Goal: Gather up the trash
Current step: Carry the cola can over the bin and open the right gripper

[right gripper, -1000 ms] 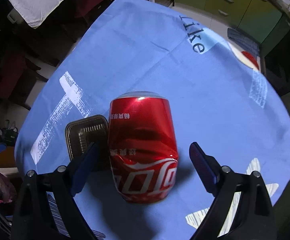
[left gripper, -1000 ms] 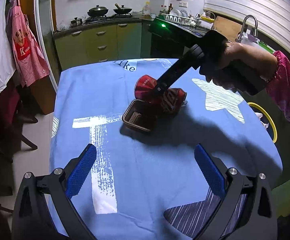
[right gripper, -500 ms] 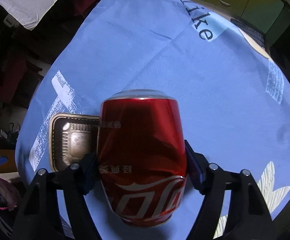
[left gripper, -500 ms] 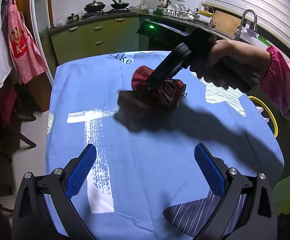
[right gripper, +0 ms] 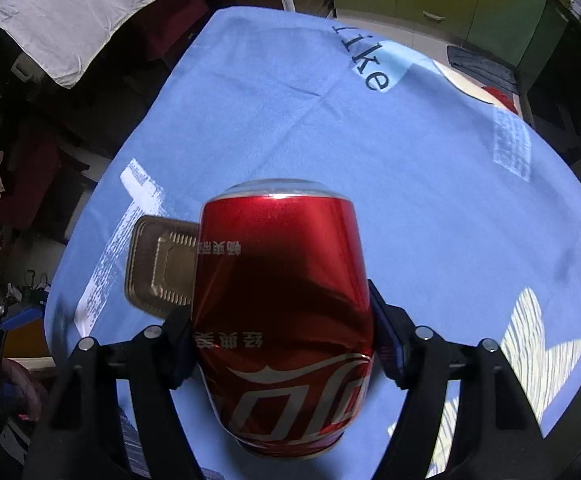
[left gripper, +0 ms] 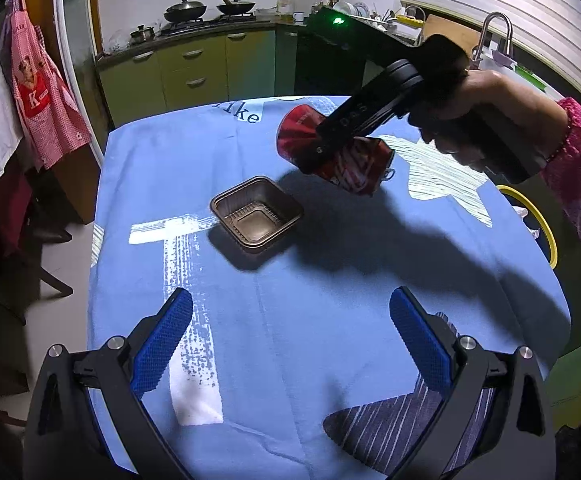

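Note:
A dented red cola can (left gripper: pixel 354 160) hangs tilted above the blue tablecloth (left gripper: pixel 290 360), with my right gripper (left gripper: pixel 330 148) shut on it. In the right wrist view both pads press the sides of the can (right gripper: pixel 282 300), which fills the space between the fingers of the right gripper (right gripper: pixel 282 320). A small brown plastic tray (left gripper: pixel 256 220) lies empty on the cloth, just left of and below the can, and the can partly hides the tray (right gripper: pixel 158 268) in the right wrist view. My left gripper (left gripper: pixel 290 320) hovers open over the near part of the table, holding nothing.
A yellow-rimmed bin (left gripper: pixel 538 220) stands off the table's right edge. Green kitchen cabinets (left gripper: pixel 194 72) line the back wall. A red checked apron (left gripper: pixel 42 92) and a dark chair (left gripper: pixel 30 220) are at the left. A person's hand and pink sleeve (left gripper: pixel 578 168) hold the right gripper.
The right gripper's jaws closed onto the can, then raised it off the cloth and away from the brown tray. The left gripper has stayed in place.

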Motion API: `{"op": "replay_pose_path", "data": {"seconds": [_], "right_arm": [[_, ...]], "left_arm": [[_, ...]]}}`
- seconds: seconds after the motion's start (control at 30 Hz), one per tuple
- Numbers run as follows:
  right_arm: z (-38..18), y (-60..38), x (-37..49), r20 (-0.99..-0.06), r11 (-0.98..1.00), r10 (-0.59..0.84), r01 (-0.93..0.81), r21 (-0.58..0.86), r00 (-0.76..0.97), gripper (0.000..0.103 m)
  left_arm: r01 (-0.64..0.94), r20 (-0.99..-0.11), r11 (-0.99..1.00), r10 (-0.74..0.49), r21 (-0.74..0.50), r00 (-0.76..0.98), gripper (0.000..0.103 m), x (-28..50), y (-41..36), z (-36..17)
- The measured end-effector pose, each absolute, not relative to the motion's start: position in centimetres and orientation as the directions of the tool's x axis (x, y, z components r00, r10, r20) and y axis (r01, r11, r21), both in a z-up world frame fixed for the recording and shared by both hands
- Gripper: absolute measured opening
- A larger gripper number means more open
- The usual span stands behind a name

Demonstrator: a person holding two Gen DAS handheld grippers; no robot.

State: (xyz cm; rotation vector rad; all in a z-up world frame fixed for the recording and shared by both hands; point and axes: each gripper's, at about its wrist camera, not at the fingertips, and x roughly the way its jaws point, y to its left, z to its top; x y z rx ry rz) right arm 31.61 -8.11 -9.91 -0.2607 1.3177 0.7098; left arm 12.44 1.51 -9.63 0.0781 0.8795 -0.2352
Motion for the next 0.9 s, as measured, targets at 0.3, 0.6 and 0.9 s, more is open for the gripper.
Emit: {"op": "replay_pose_path", "data": {"seconds": [0.3,0.6,0.9], "right_arm": [[-4.3,-19.8,26.2,-0.912,0.847,0.343,-0.493,0.196,0.226,0.068],[-5.3,-43.0,20.0,-0.942,0.993,0.122,-0.046,0.113,0.312,0.068],[-12.6,-53.3,17.9,-0.967,0.968,0.048,0.227,0.107,0.251,0.068]], "left_arm": [[0.273,-0.759,0.961,-0.198,-0.028,0.62,0.098,12.2,0.1,-9.1],[0.335,-0.756,0.942,-0.237,-0.025,0.61,0.098,12.0,-3.0,-8.9],[0.372,-0.759,0.928,-0.23,0.018,0.61,0.098,11.4,-5.3,-8.2]]}}
